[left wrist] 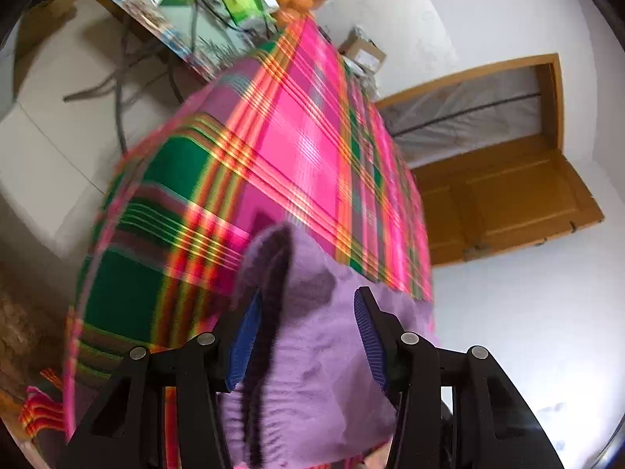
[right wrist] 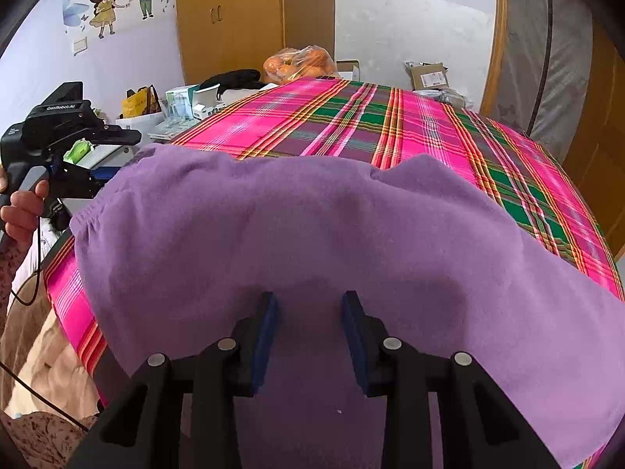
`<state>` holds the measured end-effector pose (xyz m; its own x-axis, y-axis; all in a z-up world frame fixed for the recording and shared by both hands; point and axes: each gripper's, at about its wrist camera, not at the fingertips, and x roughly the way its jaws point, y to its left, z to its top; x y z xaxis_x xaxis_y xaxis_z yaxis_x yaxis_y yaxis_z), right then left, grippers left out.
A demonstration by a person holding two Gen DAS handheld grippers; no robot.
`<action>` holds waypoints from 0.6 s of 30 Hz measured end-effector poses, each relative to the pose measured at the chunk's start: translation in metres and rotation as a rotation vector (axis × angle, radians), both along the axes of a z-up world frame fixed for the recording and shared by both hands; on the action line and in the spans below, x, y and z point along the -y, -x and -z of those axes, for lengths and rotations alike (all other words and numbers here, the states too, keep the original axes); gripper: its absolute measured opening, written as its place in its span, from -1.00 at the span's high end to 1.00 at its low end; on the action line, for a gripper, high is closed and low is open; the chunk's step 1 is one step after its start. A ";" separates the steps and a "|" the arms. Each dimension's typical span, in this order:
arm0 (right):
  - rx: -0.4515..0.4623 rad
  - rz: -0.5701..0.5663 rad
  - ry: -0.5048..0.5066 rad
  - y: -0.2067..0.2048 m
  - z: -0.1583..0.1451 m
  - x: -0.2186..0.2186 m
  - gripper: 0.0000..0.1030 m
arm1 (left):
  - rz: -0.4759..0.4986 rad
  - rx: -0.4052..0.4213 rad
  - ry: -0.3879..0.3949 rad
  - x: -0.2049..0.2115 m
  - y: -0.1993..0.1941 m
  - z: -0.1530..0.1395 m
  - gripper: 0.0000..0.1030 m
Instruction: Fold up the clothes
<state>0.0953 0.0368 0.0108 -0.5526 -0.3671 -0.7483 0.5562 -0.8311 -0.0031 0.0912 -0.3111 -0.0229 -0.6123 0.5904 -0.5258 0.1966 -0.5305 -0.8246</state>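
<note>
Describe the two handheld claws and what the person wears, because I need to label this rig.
Both claws are black plastic. The left claw and the right claw have ribbed blue pads and round silver pivot pins. Seen from the right wrist, the left unit has a boxy black body, a grey handle and a thin black cable. The sleeve is brown with a floral print.

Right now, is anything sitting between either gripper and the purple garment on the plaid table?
Nothing visible. The purple garment lies directly under the right gripper, whose jaws stand apart with no cloth pinched. The left gripper is open at the garment's edge. The clutter sits at the far end of the plaid tablecloth.
</note>
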 end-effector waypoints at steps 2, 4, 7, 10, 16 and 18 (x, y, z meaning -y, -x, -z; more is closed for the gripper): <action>0.000 0.002 -0.001 0.001 0.000 0.002 0.32 | 0.029 -0.007 -0.016 -0.004 0.002 -0.001 0.02; -0.001 0.004 -0.003 0.002 0.001 0.003 0.31 | 0.050 -0.016 -0.004 -0.011 0.005 -0.001 0.02; -0.004 0.007 -0.010 0.002 0.001 0.005 0.31 | 0.059 0.008 0.000 -0.010 0.015 0.005 0.02; -0.004 0.014 -0.011 0.002 0.001 0.006 0.30 | 0.030 0.025 -0.078 0.001 0.027 0.014 0.02; -0.004 0.023 -0.015 0.004 0.002 0.009 0.29 | 0.037 -0.008 -0.128 0.001 0.031 0.014 0.34; -0.004 0.025 -0.018 0.004 0.002 0.011 0.29 | 0.038 -0.008 -0.117 0.001 0.032 0.014 0.60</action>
<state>0.0911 0.0260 0.0089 -0.5643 -0.3397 -0.7524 0.5351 -0.8446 -0.0200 0.0593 -0.3121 -0.0370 -0.5925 0.6703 -0.4468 0.1710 -0.4373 -0.8829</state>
